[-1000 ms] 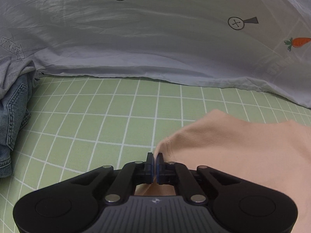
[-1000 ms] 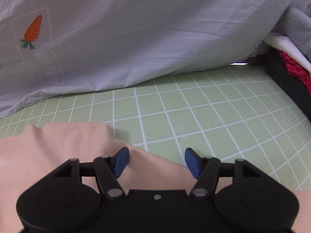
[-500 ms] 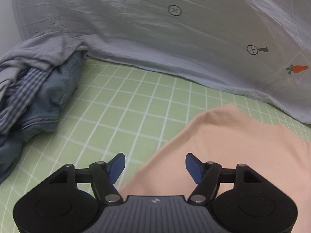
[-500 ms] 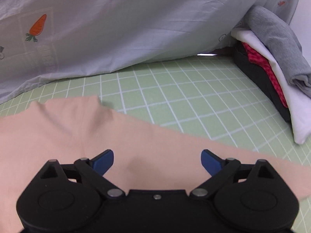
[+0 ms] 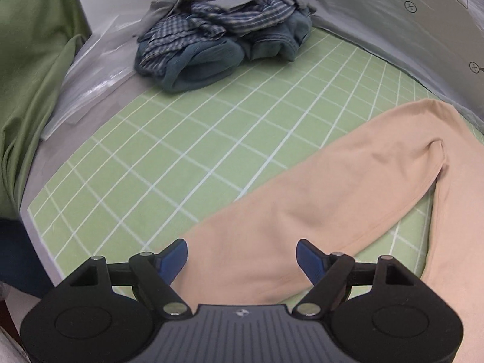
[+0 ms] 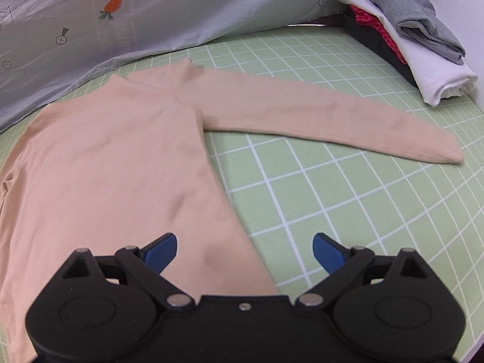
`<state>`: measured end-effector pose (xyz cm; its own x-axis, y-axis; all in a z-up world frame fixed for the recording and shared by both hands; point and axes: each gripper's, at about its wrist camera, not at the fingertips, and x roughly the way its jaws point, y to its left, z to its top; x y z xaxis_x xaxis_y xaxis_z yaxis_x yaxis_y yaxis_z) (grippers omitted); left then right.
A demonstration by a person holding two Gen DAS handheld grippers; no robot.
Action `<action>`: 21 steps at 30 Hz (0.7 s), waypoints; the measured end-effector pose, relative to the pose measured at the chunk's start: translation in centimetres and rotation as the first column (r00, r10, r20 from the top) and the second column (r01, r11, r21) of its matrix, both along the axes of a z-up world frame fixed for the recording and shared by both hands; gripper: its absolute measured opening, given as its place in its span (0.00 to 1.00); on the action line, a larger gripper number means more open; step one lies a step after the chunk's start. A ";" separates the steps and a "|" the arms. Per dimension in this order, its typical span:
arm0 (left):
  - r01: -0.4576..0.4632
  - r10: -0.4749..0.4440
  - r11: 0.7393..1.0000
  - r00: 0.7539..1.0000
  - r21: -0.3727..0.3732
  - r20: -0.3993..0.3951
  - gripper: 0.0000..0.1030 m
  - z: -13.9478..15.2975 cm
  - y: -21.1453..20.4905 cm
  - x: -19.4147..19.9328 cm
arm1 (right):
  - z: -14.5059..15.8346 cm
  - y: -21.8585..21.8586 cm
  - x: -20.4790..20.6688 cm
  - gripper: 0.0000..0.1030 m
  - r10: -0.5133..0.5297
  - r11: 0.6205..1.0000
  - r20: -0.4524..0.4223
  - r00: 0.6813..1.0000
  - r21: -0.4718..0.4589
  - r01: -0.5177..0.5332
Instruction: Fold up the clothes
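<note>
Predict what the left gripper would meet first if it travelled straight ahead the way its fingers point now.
The left gripper, open, would likely first meet the peach shirt's sleeve lying between its fingers on the green grid mat. How high it hovers above the fabric is unclear.

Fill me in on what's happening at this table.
A person with a gripper in each hand is folding clothes. A peach top lies flat on the green mat, sleeves spread. The left gripper and right gripper hang open above it, holding nothing. A rumpled pile waits on one side, a folded stack on the other.
</note>
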<state>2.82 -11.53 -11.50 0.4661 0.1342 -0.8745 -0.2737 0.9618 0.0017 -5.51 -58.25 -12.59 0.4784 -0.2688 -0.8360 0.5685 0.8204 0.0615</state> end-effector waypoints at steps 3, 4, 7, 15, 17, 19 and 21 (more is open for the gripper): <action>-0.016 0.016 1.000 1.000 -0.013 -0.020 0.77 -0.6 1.1 -2.2 | 0.1 1.2 -1.1 0.95 0.006 1.000 -0.006 1.000 -0.001 -0.006; -0.011 0.010 1.000 1.000 -0.008 -0.024 0.77 -0.7 1.1 -2.4 | 0.2 1.6 -1.5 0.95 0.009 1.000 -0.009 1.000 -0.001 -0.009; 0.009 -0.009 1.000 0.999 -0.001 -0.047 0.78 -1.0 1.3 -2.6 | 0.3 2.7 -2.5 0.95 0.009 1.000 -0.017 1.000 -0.007 -0.009; 0.059 -0.059 0.998 0.997 0.012 -0.041 0.83 -1.8 0.9 -3.1 | 0.4 3.3 -4.3 0.95 -0.029 1.000 -0.034 0.999 0.000 0.029; 0.058 -0.058 0.998 0.998 0.012 -0.024 0.76 -1.6 0.9 -3.2 | 0.5 3.2 -4.5 0.95 -0.035 0.999 -0.033 0.999 0.000 0.035; 0.056 -0.056 0.998 0.998 0.014 -0.009 0.56 -1.4 0.7 -3.2 | 0.6 3.1 -4.6 0.95 -0.038 0.999 -0.034 0.999 -0.002 0.038; 0.053 -0.053 0.999 0.999 0.007 -0.002 0.38 -1.1 0.5 -3.0 | 0.6 2.9 -4.6 0.95 -0.036 0.999 -0.036 0.999 -0.002 0.036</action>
